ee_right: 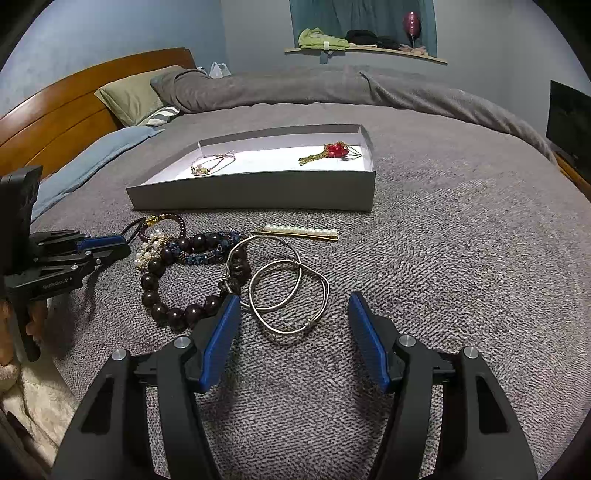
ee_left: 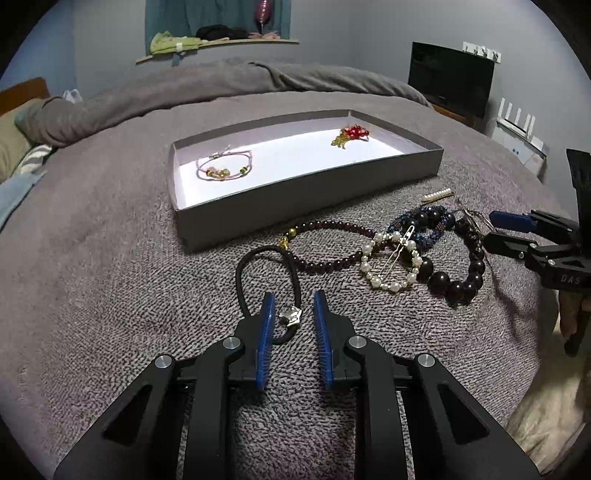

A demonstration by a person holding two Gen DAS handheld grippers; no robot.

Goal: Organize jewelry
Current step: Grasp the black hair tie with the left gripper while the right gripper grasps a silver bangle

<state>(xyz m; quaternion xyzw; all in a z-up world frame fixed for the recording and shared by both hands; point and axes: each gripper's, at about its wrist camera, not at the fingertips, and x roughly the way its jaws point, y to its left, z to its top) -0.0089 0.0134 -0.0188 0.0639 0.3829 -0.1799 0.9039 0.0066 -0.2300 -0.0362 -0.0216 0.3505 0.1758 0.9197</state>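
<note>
My left gripper (ee_left: 293,310), black-framed with blue pads, points down at a slant, jaws narrowly parted and not clamping. My right gripper (ee_right: 291,314) angles down too, jaws wide apart. A hand (ee_right: 31,317) grips the left handle.

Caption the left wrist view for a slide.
Left gripper open around a hair tie's charm, tray beyond.

Bedroom, dim cool light. Pale blue-grey walls (ee_right: 110,33). Bed under a grey textured blanket (ee_right: 443,240); curved wooden headboard (ee_right: 55,118), olive pillow (ee_right: 129,96), rumpled grey duvet (ee_left: 258,81) along the far side. Wall shelf (ee_right: 369,51) below a teal curtain (ee_right: 354,14), piled with clothes. Dark screen (ee_left: 450,77), probably a television, on a low wooden stand
</note>
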